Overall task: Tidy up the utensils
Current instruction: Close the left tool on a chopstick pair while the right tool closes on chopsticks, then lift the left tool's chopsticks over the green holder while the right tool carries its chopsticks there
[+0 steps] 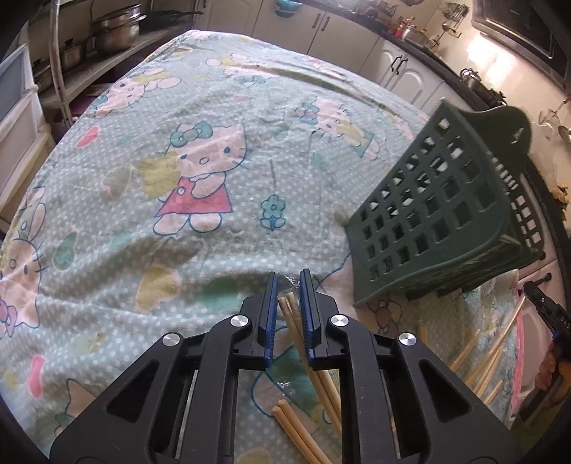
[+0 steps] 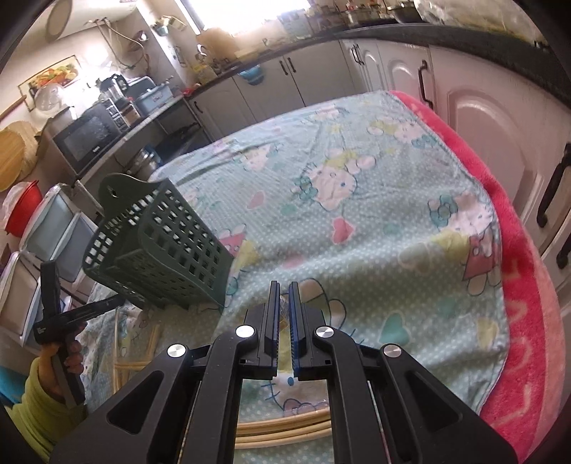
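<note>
A dark green slotted utensil basket stands on the cloth-covered table, also in the right wrist view. My left gripper is narrowly open around a bundle of wooden chopsticks in clear wrap; whether the pads press on it I cannot tell. More chopsticks lie to the right below the basket. My right gripper is nearly shut on the clear-wrapped end of a chopstick bundle that runs beneath it.
A Hello Kitty cloth covers the table, with a pink blanket edge at the right. Kitchen cabinets, pots and a microwave surround the table. The other gripper and hand show at left.
</note>
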Demonstrator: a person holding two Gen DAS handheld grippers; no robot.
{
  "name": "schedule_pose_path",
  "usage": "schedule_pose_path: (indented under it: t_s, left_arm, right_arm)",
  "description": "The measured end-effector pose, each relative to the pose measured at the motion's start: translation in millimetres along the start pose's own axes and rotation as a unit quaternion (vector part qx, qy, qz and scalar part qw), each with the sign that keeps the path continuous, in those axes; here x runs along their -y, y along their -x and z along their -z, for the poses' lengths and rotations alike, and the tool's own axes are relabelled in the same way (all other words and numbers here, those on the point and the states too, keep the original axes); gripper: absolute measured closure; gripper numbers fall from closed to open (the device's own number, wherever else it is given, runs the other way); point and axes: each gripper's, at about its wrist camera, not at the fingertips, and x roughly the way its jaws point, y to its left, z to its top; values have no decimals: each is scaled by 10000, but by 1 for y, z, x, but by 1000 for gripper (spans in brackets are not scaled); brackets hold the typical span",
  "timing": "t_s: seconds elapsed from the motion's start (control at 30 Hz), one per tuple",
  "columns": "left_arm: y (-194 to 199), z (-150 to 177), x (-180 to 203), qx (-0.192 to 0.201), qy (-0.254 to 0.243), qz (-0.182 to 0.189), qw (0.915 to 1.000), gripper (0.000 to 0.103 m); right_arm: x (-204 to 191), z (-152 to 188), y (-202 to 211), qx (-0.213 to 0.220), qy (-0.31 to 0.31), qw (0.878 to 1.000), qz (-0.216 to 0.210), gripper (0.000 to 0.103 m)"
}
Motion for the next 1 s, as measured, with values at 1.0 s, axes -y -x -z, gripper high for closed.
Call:
schedule_pose_path:
  t_s: [1.0]
  left_arm:
    - [135,-5,67,1530,-806,645,9828,97]
  right_arm:
    - [-82,-21,117,1544,1212,9791,-536,101]
